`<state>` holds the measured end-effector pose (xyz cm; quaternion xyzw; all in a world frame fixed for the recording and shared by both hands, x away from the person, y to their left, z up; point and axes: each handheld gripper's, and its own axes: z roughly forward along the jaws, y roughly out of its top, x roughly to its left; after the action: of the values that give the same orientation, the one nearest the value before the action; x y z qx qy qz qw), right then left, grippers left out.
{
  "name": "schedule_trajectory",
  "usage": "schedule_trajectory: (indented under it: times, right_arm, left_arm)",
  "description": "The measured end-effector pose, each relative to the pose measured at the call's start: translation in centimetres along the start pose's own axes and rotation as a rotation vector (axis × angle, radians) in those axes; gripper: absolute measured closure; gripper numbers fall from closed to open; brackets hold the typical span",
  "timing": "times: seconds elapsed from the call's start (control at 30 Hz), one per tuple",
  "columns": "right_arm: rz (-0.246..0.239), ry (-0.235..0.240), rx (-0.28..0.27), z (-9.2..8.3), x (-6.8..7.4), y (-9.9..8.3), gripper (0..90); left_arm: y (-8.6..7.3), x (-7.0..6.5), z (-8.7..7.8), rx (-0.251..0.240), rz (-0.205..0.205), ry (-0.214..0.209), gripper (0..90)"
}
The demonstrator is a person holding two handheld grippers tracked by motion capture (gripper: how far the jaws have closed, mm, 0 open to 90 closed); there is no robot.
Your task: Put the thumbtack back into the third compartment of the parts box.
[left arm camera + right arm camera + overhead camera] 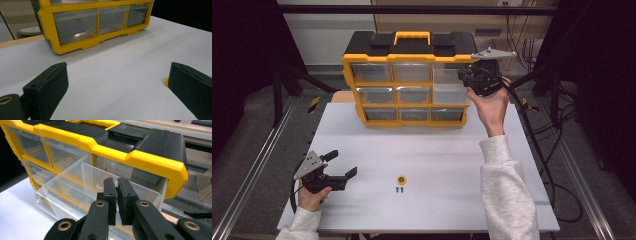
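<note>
A yellow and black organizer point(409, 80) with clear drawers stands at the back of the white table point(437, 150). In its right column one clear drawer point(75, 195) is pulled out. My right gripper point(462, 76) hovers over that drawer, its jaws point(116, 187) shut on a small green part that peeks out between the pads. At the table's front left my left gripper point(344, 163) rests open, nothing between its fingers point(50, 85). A small yellow disc point(401, 180) and two tiny teal parts point(400, 190) lie near the front middle.
The yellow disc point(166, 81) sits just beside my left gripper's right jaw. The organizer's bottom drawers point(75, 26) are closed. Metal frame rails run along both sides of the table, and cables trail at the right.
</note>
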<state>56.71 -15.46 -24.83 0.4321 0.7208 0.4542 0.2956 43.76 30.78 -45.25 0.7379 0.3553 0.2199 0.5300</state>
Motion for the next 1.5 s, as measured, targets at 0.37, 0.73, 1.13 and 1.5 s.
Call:
schedule_trajectory:
  times: [0.37,0.73,1.13,1.5]
  right_arm:
    - [0.003,-0.014,0.057,0.8,-0.3,-0.4,84.7]
    - [-0.019,-0.004,-0.025,-0.4,-0.3,-0.1,58.8]
    - [0.010,-0.008,-0.158,-3.6,1.1,-1.0,9.1]
    - [0.007,0.032,-0.198,-5.1,2.8,-3.6,4.7]
  left_arm:
    - [0.0,0.0,0.0,0.000,0.000,0.000,3.0]
    - [0.0,0.0,0.0,-0.002,-0.002,-0.001,3.0]
    - [0.0,0.0,0.0,0.000,0.001,0.002,2.9]
    - [0.0,-0.1,0.0,0.000,0.003,0.004,2.7]
